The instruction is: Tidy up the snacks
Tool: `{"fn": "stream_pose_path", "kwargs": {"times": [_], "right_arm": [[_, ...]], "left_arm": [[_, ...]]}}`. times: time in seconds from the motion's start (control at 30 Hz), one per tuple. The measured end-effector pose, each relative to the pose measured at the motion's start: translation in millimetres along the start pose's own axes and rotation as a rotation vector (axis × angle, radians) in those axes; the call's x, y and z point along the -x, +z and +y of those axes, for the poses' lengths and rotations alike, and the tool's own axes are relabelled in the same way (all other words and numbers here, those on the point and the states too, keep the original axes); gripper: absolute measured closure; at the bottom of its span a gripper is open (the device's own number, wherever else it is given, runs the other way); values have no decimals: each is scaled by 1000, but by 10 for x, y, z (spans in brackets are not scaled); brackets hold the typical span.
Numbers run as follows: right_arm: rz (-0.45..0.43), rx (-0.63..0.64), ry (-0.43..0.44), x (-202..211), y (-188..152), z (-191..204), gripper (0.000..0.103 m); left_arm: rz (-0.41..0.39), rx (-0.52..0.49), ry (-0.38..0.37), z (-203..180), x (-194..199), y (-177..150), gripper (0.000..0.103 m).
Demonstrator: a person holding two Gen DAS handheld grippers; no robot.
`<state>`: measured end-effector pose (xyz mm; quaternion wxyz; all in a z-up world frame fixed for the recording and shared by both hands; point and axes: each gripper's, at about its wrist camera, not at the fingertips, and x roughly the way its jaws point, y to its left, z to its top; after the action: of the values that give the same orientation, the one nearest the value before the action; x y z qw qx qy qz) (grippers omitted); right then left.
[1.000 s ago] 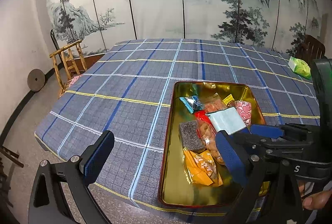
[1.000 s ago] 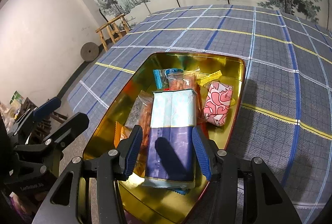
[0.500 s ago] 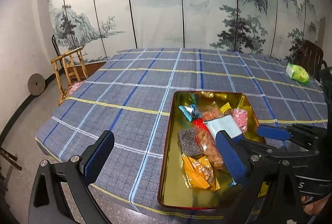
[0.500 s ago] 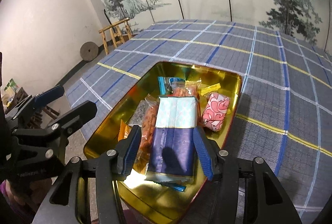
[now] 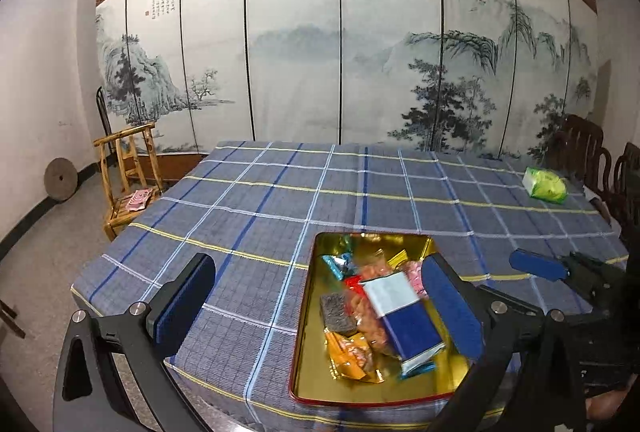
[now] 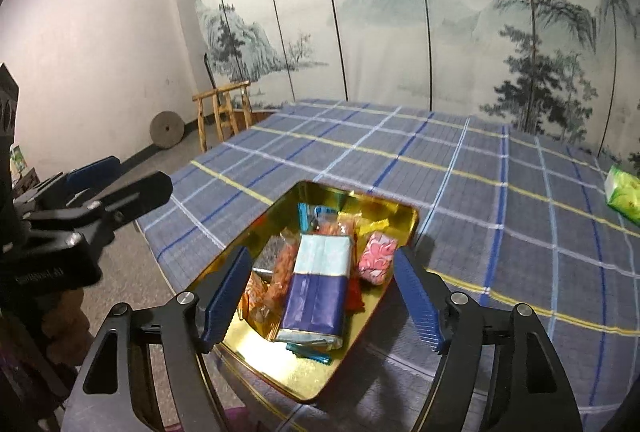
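Wide bare room is offered by the blue plaid-clothed desk (image 5: 280,200) left of and beyond the gold rectangular metal tray (image 5: 308,332). The tray's middle is crowded with wrapped snacks (image 6: 316,272). A green packet (image 5: 546,184) occupies the far right corner.

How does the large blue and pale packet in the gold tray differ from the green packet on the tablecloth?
The large blue and pale blue packet lies inside the gold metal tray, on top of other snacks; the green packet lies alone on the blue checked tablecloth, far from the tray. The blue packet is two-toned, the green one is one colour. Both lie flat, untouched.
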<state>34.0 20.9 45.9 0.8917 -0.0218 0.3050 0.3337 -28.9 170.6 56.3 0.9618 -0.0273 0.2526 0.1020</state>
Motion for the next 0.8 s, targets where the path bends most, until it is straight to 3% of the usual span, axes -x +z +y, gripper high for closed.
{"fn": "stream_pose_path", "kwargs": {"times": [0.2,0.5,0.8], "right_arm": [[-52,-3,-17,213,25,-37,24],[-76,3,-15,323,20,-20,21],[-110,6,-21,448,24,20,17]], "left_arm": [[-42,62,-64,56,155,97,1],[-69,12,-8,-71,271,122,1],[-158,0,32,-131,517,153,1]]}}
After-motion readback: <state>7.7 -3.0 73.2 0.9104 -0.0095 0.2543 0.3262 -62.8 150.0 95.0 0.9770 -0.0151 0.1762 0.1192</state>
